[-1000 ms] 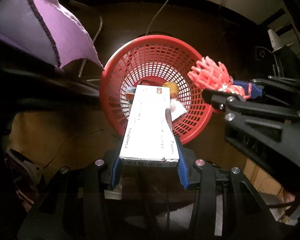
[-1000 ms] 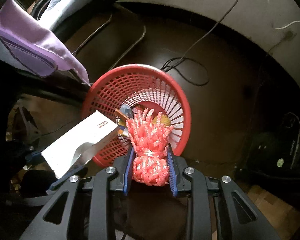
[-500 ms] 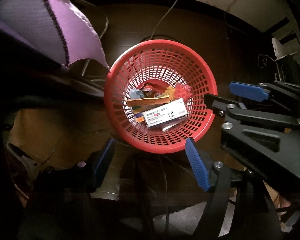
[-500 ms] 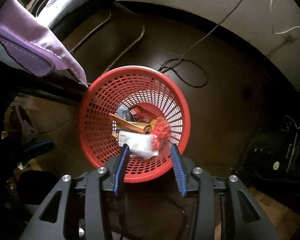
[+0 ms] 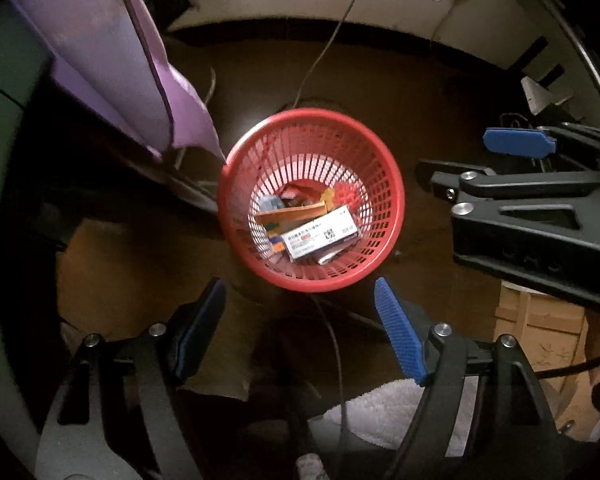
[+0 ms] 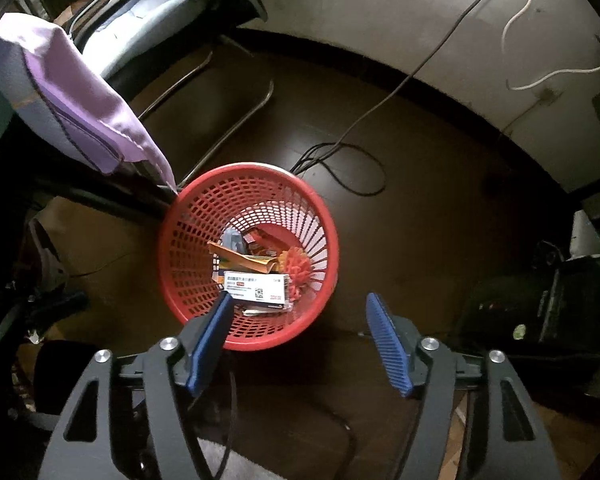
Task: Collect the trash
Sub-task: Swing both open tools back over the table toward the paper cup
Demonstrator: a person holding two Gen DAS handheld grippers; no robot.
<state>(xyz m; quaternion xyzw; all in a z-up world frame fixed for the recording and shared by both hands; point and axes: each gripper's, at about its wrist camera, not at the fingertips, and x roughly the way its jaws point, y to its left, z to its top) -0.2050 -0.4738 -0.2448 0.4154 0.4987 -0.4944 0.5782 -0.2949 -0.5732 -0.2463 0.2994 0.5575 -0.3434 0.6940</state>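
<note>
Basket (image 6: 172, 248), red mesh, sits on dark floor; white box (image 6: 256, 287) and red pom-pom (image 6: 298, 270) lie inside atop other wrappers. Left gripper (image 5: 300, 320) and right gripper (image 6: 298, 334) hover above its near rim, jaws spread wide, empty. Purple cloth (image 6: 80, 116) overhangs the rim's far-left edge; floor to the right lies bare except a cable (image 6: 352, 168).
</note>
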